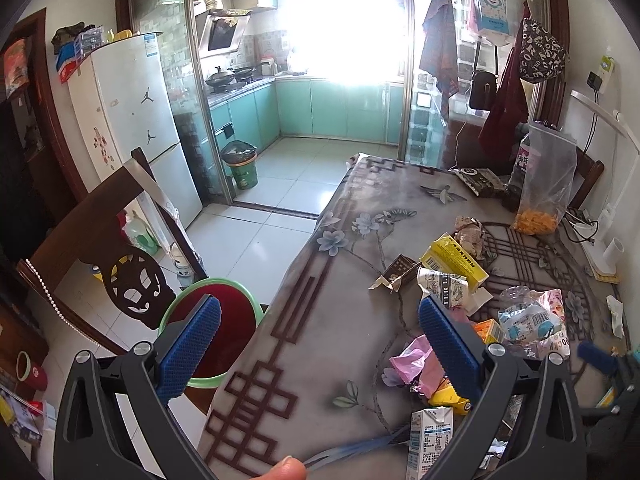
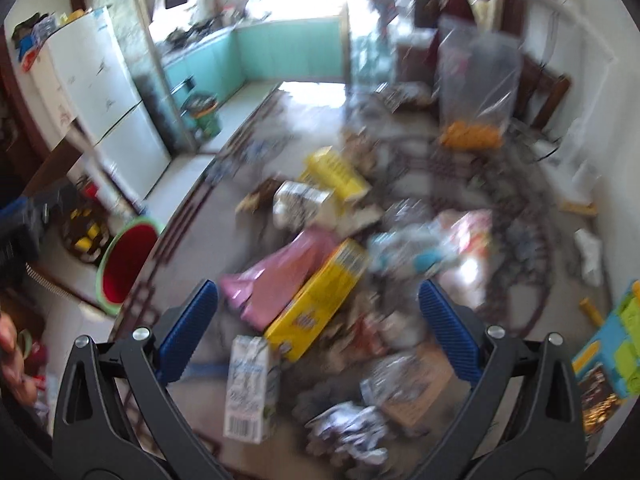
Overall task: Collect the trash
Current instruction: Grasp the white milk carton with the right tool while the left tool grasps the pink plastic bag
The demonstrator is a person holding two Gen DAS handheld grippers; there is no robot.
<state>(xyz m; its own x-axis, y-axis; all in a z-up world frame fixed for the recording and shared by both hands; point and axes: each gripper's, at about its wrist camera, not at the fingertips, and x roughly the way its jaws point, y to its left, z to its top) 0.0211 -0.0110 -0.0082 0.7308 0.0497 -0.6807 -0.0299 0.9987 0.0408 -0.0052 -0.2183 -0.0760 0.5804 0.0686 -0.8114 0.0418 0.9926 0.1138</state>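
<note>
Plainly, the trash pile point(image 1: 460, 280) lies across the right half of the desk point(image 1: 320, 320): a yellow box point(image 1: 454, 260), a pink wrapper point(image 1: 416, 360) and a milk carton point(image 1: 430, 436) toward the near edge. Off the desk's left edge stands the red bin point(image 1: 224, 328) with its green rim. Both the left hand-held gripper point(image 1: 320, 340) and the right hand-held gripper point(image 2: 318, 320) are spread wide, carrying nothing. I judge a pick is just starting; next, 1 gripper must lower onto a single item and close.

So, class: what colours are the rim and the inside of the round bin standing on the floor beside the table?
The bin has a light green rim and a red inside, clearest in the left wrist view.
</note>
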